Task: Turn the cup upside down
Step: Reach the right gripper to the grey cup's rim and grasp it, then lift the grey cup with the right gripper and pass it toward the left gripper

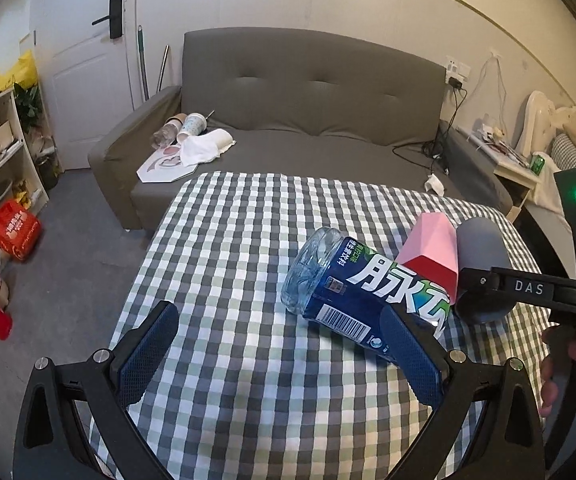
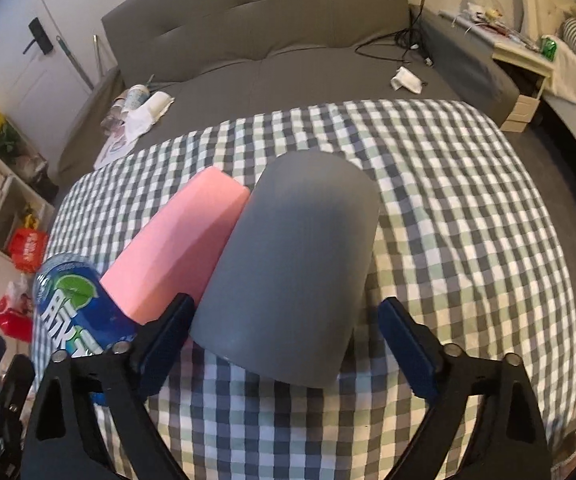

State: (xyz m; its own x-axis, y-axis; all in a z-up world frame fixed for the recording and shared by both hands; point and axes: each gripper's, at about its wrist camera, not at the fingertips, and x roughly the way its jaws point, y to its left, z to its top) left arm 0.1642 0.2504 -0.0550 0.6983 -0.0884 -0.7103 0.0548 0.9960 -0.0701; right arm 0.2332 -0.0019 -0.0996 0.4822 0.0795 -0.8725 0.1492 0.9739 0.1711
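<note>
Right wrist: right hand-held gripper (image 2: 285,334) spread around upright, base-up grey cup (image 2: 292,272).

Dim, cool indoor light fills both views, evenly spread with soft shadows. Fisheye bending curves the edges (black vignette at the corners). Mild glare whitens the bottle (image 1: 362,292) label; focus stays fairly sharp.

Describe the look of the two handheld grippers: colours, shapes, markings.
Both are matte black with triangular cut-out frames and silver screws. The left gripper has long fingers faced with blue, mesh-textured pads. The right gripper matches; from the left wrist view its side reads "DAS" in white and a green light glows on its body. No sleeves show.
</note>
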